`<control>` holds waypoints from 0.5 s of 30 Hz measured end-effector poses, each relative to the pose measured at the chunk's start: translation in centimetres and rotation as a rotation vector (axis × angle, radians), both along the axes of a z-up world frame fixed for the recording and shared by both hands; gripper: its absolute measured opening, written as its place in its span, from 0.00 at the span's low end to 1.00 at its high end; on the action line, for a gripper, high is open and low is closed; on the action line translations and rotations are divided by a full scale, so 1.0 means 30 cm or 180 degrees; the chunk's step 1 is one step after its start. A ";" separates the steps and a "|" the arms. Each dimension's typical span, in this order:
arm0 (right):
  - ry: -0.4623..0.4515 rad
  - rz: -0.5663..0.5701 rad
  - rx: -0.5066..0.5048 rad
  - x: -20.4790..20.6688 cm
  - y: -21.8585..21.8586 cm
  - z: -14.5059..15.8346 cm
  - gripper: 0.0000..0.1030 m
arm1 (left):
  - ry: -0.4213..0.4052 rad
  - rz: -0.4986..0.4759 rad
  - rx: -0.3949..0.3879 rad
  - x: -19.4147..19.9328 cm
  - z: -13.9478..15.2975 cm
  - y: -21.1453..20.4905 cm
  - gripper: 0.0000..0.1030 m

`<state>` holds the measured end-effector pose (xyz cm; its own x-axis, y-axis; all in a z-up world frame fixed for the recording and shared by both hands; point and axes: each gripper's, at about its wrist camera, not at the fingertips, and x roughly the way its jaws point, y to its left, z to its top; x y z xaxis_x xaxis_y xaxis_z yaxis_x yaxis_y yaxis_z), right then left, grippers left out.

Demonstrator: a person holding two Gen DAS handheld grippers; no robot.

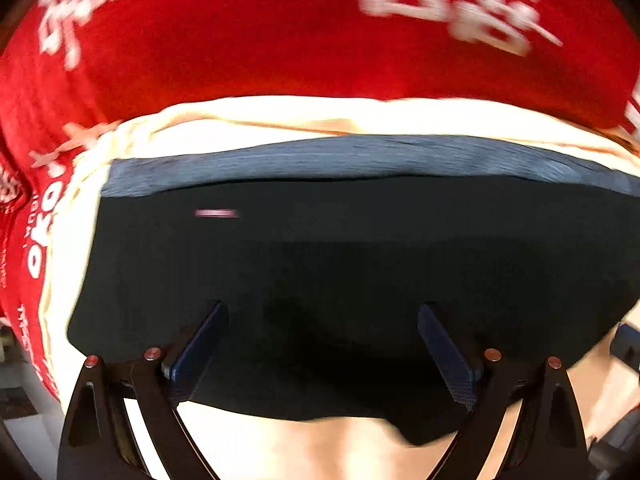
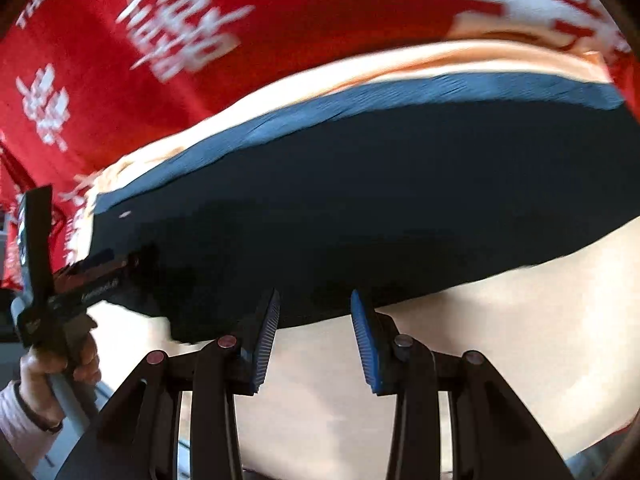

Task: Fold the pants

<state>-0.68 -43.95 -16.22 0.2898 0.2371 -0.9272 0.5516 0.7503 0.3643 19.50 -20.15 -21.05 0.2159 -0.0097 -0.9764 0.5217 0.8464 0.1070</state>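
Both of your grippers hung over the dark navy pants [image 1: 352,272], which lay spread flat on a cream cloth [image 1: 304,448] covering the counter. Along the far edge of the pants ran a lighter blue band [image 1: 360,158], probably the waistband, and a small pale tag [image 1: 216,213] showed on the dark fabric just below it, toward the left. Behind the cream cloth hung a red banner [image 1: 240,32] printed with white lettering, too blurred to read.

Your left gripper [image 1: 320,344] had its jaws wide apart, with nothing between them; its dark blue pads [image 1: 200,344] sat above the near part of the pants, and whether they touched the fabric could not be told. A flap of the near hem [image 1: 416,432] dipped toward you over the cream cloth.

Your right gripper [image 2: 314,340] also had its jaws apart, though less widely, and gripped nothing. Its ribbed blue pads [image 2: 366,340] sat right at the near edge of the pants [image 2: 360,208], with cream cloth [image 2: 500,340] beneath and to the right.

From the right wrist view, you could see your left hand [image 2: 60,364] wrapped around the handle of the left gripper [image 2: 124,266], whose tips reached over the left corner of the pants.
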 end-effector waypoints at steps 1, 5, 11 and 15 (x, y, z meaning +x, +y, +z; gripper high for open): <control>-0.0018 0.0024 0.0084 0.020 0.047 -0.014 0.39 | -0.0030 0.0027 0.0023 0.031 -0.001 0.042 0.94; -0.0173 0.0055 0.0518 0.062 0.186 -0.062 0.39 | -0.0174 0.0122 0.0162 0.151 -0.028 0.208 0.94; -0.0275 -0.0105 0.1041 0.089 0.318 -0.152 0.39 | -0.0071 0.0275 0.0071 0.187 -0.050 0.344 0.94; -0.0270 -0.0225 0.1244 0.071 0.348 -0.172 0.39 | -0.0167 0.0160 0.0116 0.187 -0.069 0.335 0.94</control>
<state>1.45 -33.51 -21.39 0.3897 0.5438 -0.7433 0.5526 0.5076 0.6611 25.10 -10.09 -23.12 0.2662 0.0379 -0.9632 0.4714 0.8664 0.1644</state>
